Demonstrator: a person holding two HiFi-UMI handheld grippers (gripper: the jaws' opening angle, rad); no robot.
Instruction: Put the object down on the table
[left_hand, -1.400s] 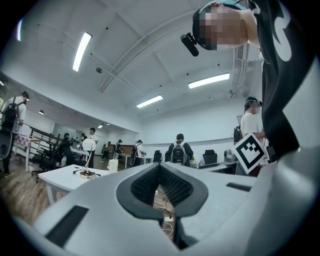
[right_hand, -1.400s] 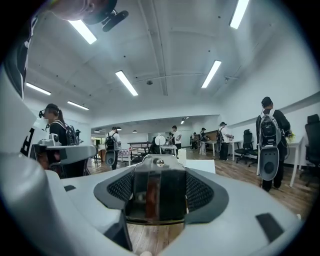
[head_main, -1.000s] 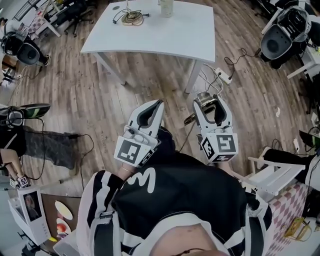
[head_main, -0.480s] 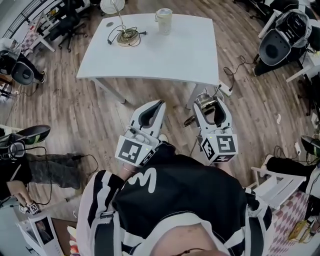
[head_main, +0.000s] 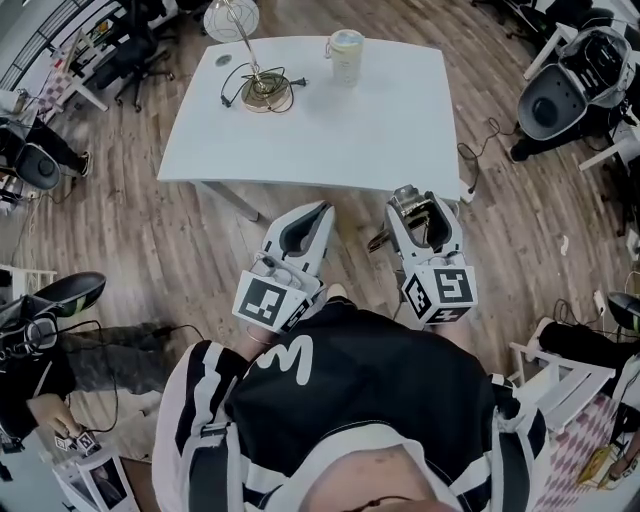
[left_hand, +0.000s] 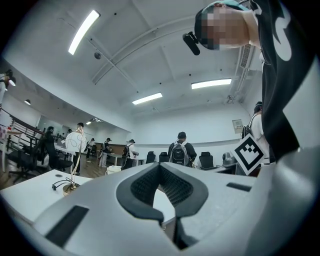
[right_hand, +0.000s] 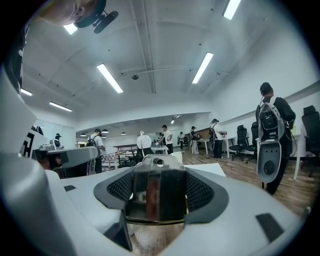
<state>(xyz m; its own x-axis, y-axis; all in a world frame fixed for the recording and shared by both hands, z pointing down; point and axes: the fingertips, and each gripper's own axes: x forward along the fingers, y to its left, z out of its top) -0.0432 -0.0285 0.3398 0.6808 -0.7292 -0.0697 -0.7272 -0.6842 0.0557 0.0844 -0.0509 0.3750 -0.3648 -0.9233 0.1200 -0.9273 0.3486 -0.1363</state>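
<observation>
My right gripper (head_main: 416, 197) is shut on a shiny metal object (head_main: 420, 208) and holds it in the air over the wooden floor, just short of the near edge of the white table (head_main: 390, 125). In the right gripper view the metal object (right_hand: 157, 194) fills the space between the dark pads. My left gripper (head_main: 321, 208) is level with it on the left, shut, with nothing between its jaws. The left gripper view shows the left gripper (left_hand: 160, 166) with only a hollow between its pads.
On the far side of the table stand a lamp with a coiled cable (head_main: 260, 88) and a pale cup (head_main: 345, 50). A power strip with cords (head_main: 470, 185) lies on the floor by the table's right leg. Office chairs (head_main: 560, 90) stand at the right.
The table has come nearer and lower in the head view; its near edge now lies just ahead of both grippers. The grippers keep the same pose, the right still on the metal object.
</observation>
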